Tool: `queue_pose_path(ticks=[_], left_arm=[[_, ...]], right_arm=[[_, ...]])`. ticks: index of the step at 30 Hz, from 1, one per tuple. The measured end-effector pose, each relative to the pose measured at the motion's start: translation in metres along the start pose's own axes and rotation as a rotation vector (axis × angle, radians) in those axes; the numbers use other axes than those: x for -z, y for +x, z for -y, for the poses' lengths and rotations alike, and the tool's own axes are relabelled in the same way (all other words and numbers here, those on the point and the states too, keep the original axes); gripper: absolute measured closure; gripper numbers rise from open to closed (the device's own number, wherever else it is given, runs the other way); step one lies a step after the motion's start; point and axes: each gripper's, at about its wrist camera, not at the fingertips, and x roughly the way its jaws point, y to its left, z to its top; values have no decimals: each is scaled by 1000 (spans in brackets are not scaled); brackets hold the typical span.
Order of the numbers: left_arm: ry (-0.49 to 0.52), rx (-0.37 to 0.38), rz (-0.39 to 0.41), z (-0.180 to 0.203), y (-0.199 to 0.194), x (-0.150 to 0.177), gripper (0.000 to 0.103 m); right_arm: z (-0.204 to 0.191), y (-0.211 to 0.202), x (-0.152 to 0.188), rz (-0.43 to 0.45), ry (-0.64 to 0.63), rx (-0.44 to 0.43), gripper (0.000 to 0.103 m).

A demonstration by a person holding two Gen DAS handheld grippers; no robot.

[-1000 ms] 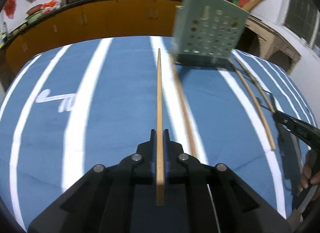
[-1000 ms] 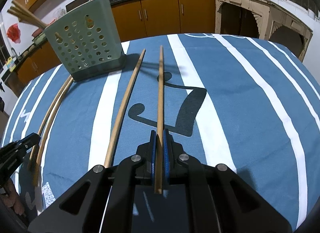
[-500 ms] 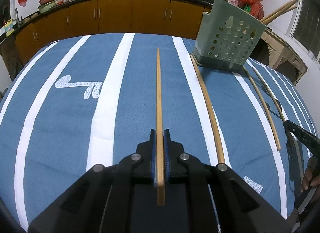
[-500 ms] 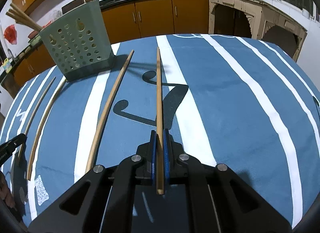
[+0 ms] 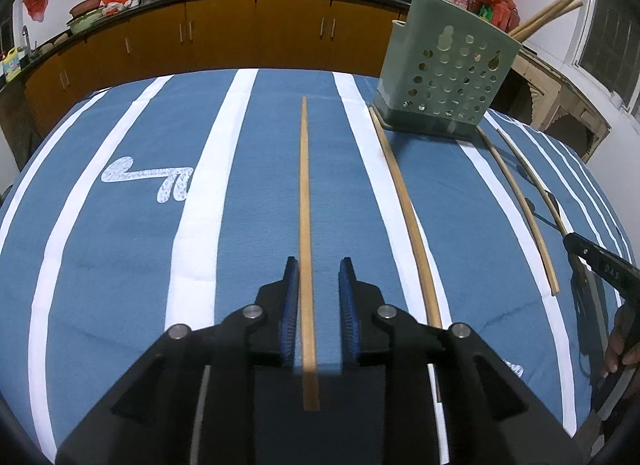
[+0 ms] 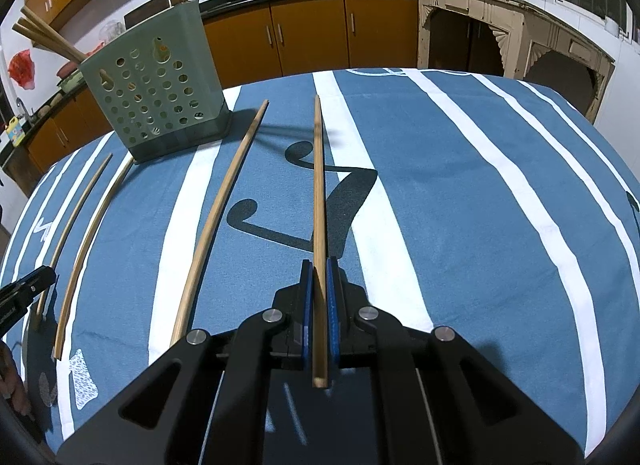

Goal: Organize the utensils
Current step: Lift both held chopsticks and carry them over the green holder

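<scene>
My left gripper (image 5: 319,265) hovers over the blue striped tablecloth (image 5: 120,265) with its jaws opening. A wooden chopstick (image 5: 304,185) runs between them, and neither pad presses on it. My right gripper (image 6: 319,265) is shut on another wooden chopstick (image 6: 318,185) that points forward above the cloth. The green perforated utensil holder (image 5: 444,81) stands at the far right in the left wrist view and at the far left (image 6: 160,97) in the right wrist view. Several chopsticks stick out of its top.
Loose chopsticks lie on the cloth: one (image 5: 404,205) just right of my left gripper, two thinner ones (image 5: 524,217) further right. The right wrist view shows them as one (image 6: 216,221) and a pair (image 6: 90,233). Brown kitchen cabinets (image 5: 256,33) stand behind the table.
The left jaws have parted from the chopstick they were clamping. The left view has swung, so the holder now sits further right. The right gripper keeps its grip.
</scene>
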Motion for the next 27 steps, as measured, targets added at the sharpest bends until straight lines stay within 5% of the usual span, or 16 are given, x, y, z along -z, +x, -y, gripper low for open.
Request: queue_pose_path(ticks=[6, 16, 27], left_arm=[[8, -1, -8, -1, -1, 0, 79], [17, -31, -6, -2, -3, 3, 95], [17, -16, 64, -3, -34, -8, 95]], right_arm=[[-2, -2, 3, -2, -27, 9, 95], [1, -5, 5, -4, -26, -19, 95], [12, -46, -16, 136, 9, -39, 95]])
